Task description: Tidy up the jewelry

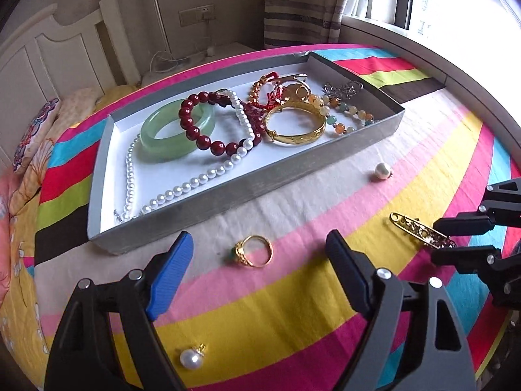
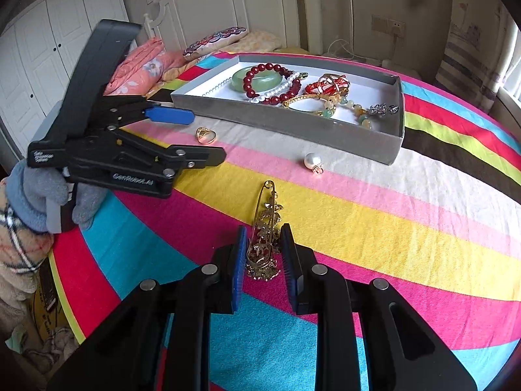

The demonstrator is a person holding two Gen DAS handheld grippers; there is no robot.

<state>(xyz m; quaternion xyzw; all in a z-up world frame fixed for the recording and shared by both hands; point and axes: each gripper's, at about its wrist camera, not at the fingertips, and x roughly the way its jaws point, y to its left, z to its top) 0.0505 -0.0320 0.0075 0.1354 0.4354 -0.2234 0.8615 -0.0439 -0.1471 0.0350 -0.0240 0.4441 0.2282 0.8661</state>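
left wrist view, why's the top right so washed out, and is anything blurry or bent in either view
Left wrist view: the window blows out white; the box edges bow from fisheye. Right wrist view: even light, sharp brooch, striped bedspread curving at the edges.

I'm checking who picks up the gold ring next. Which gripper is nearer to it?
Left. The left gripper stands open with the gold ring just ahead between its fingers; the right gripper sits off to the side, around the brooch pin.

striped bedspread (image 1: 293,309) | white headboard (image 2: 228,3) | embroidered pillow (image 2: 215,40) | wall socket (image 1: 197,14) | curtain (image 1: 299,6)
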